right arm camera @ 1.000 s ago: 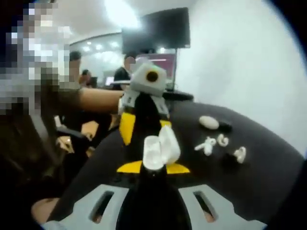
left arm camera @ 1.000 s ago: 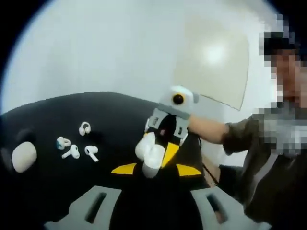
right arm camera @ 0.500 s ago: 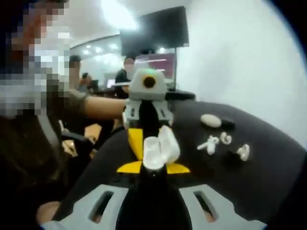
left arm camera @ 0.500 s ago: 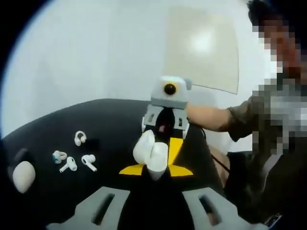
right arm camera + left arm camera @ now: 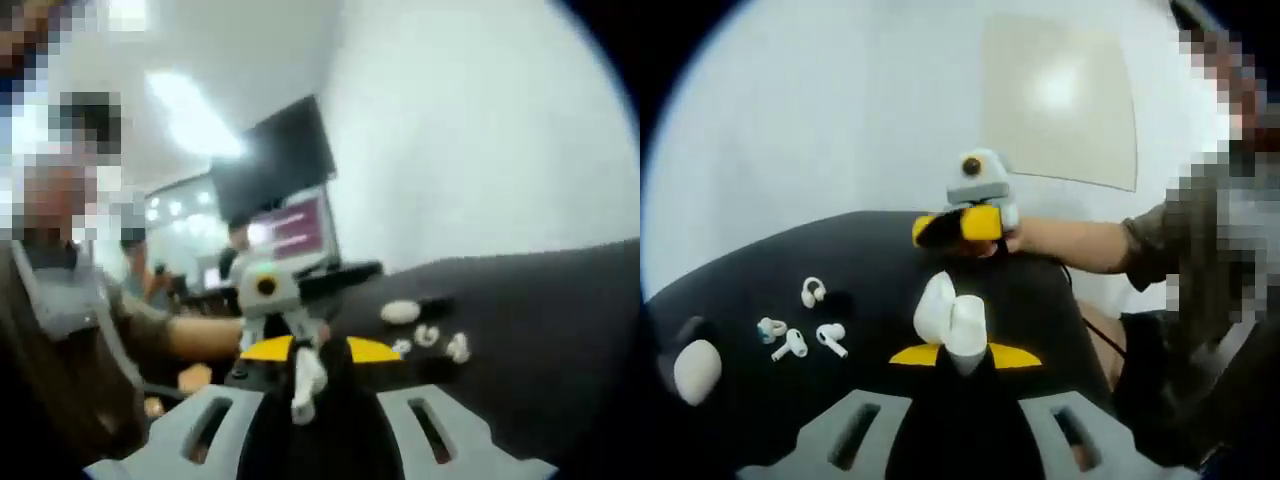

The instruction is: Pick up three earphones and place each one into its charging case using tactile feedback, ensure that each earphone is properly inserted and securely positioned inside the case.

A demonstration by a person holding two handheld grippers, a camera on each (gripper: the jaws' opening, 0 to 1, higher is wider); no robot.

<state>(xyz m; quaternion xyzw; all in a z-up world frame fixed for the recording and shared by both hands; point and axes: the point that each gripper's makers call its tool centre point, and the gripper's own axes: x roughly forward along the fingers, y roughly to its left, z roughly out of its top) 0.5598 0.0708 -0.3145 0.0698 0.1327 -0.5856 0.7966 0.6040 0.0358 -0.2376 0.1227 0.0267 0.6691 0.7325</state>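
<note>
- The left gripper (image 5: pixel 956 356) has its yellow-tipped jaws closed on an open white charging case (image 5: pixel 950 322), lid flipped up. Nothing can be made out inside the case; its interior is too small and blurred to read.
- In the right gripper view, the right gripper (image 5: pixel 318 352) has its jaws drawn together around a small white piece (image 5: pixel 306 376). The blur makes it impossible to tell what the piece is or how firmly it is pinched.
- On the black table (image 5: pixel 860 250), in the left gripper view, four loose earphones lie together: a hook-shaped earphone (image 5: pixel 813 292), a teal-tinted earphone (image 5: pixel 769 328), and two stemmed earphones (image 5: pixel 792 344) (image 5: pixel 831 338) side by side.
- A closed oval white case (image 5: pixel 696 370) sits well apart from them near the table's edge, next to a dark object (image 5: pixel 690 328) that cannot be identified.
- The right gripper view shows the same oval case (image 5: pixel 400 312) and the earphone cluster (image 5: pixel 432 340) farther along the table.
- Compared with half a second ago, the right gripper (image 5: pixel 962 225) has left the open case: then it stood upright directly behind the case, now it is raised, turned sideways and set back from it, with the person's forearm (image 5: pixel 1080 246) stretched behind.
- The right gripper view has tilted sharply, so the wall and ceiling lights take up more of it, and the left gripper (image 5: pixel 270 305) appears smaller and lower.
- The open case remains in the left gripper's hold, and the earphones keep their arrangement on the table.
</note>
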